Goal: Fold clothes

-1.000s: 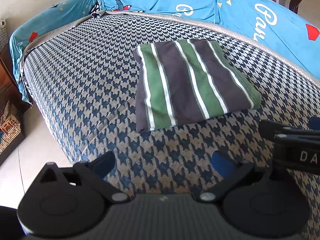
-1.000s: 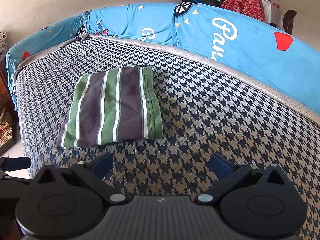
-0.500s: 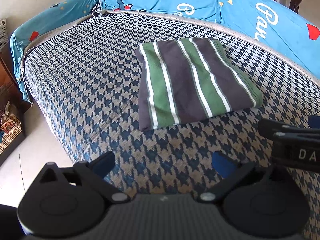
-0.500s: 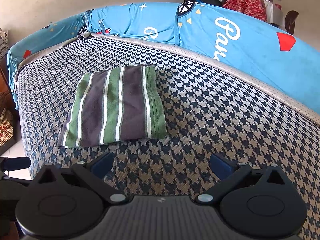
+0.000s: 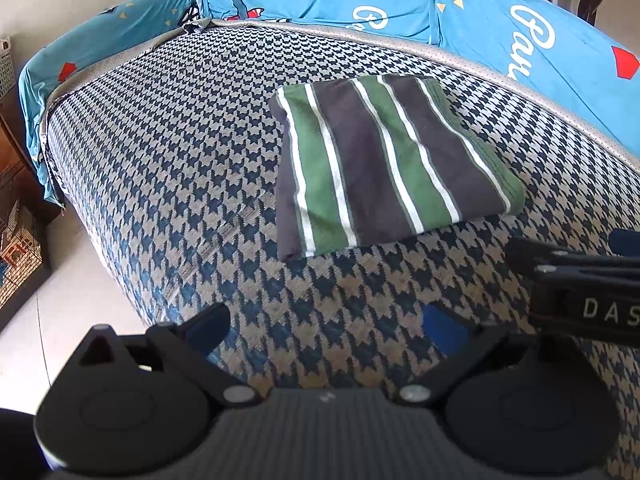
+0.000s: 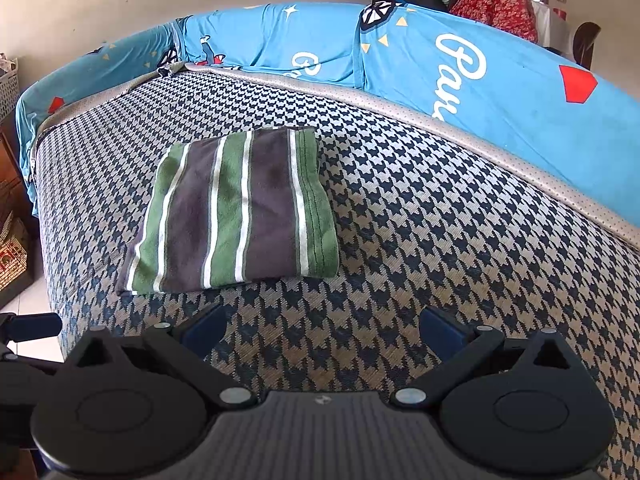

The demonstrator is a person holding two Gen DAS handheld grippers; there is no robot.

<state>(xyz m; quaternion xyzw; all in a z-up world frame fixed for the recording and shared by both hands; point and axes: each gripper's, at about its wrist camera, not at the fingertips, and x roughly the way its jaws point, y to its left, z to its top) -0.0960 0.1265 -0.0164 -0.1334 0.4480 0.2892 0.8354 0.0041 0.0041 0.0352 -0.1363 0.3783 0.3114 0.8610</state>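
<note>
Folded striped shirt (image 6: 236, 212) flat on bed (image 6: 420, 220), centre-left of frame, stripes and long axis running near-to-far. Left gripper (image 5: 326, 330) and right gripper (image 6: 324, 330) spread wide, empty.

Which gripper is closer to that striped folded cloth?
Hard to call; both look about equally near. The left gripper sits before the striped folded cloth's left corner, the right gripper before its right corner. Neither touches it.
</note>
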